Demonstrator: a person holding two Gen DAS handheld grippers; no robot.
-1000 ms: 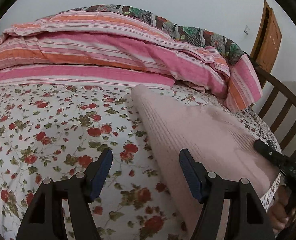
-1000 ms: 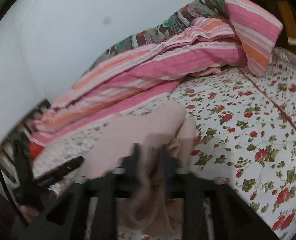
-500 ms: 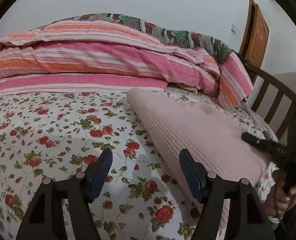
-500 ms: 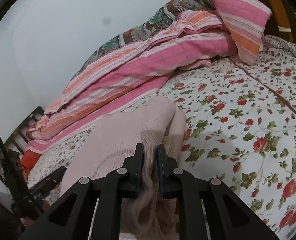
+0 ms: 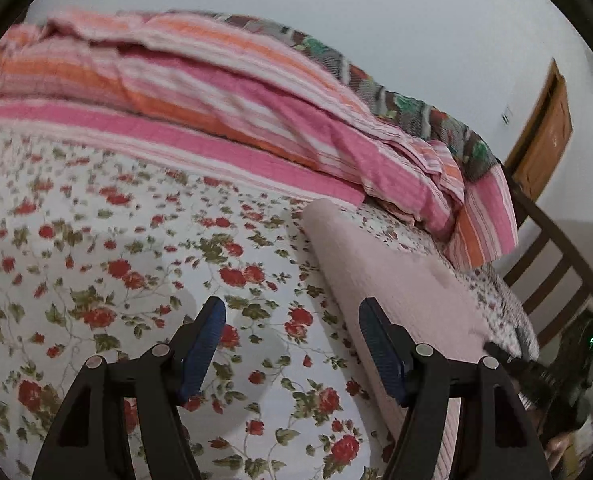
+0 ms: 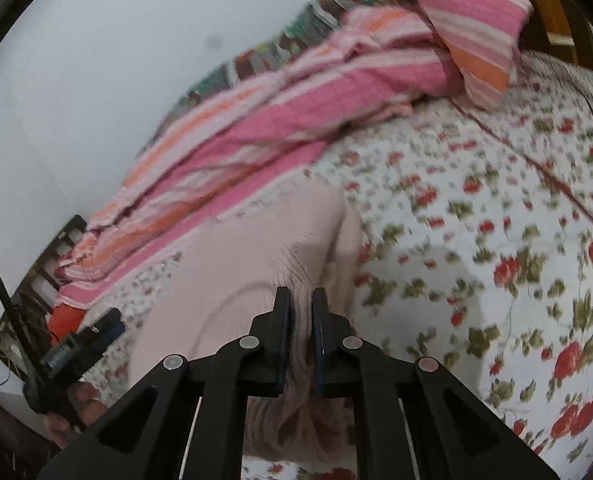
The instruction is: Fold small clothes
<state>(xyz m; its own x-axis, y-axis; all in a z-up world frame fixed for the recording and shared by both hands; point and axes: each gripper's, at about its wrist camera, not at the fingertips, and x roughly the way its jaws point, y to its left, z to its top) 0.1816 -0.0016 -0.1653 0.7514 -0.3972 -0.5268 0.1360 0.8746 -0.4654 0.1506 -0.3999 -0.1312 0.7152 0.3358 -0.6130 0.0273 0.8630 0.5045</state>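
Note:
A pale pink knit garment (image 5: 396, 280) lies folded in a long strip on the flowered bedsheet (image 5: 136, 260). My left gripper (image 5: 292, 320) hovers open over the sheet. Its right finger is at the garment's near edge, and nothing is between its blue pads. In the right wrist view my right gripper (image 6: 301, 300) pinches a bunched fold of the same garment (image 6: 236, 272). Its jaws are closing tight on the cloth, which hangs gathered below the pads. The left gripper (image 6: 100, 328) also shows at the lower left of that view, held by a hand (image 6: 84, 400).
A rolled pink-and-orange striped quilt (image 5: 216, 100) lies along the wall side of the bed, with a patterned blanket (image 5: 408, 108) behind it. A dark wooden bed rail (image 5: 556, 248) and a brown door (image 5: 544, 136) are at the right.
The left gripper has slid left across the sheet and rolled, still open. The right gripper has sunk a little and tightened on the pink fabric.

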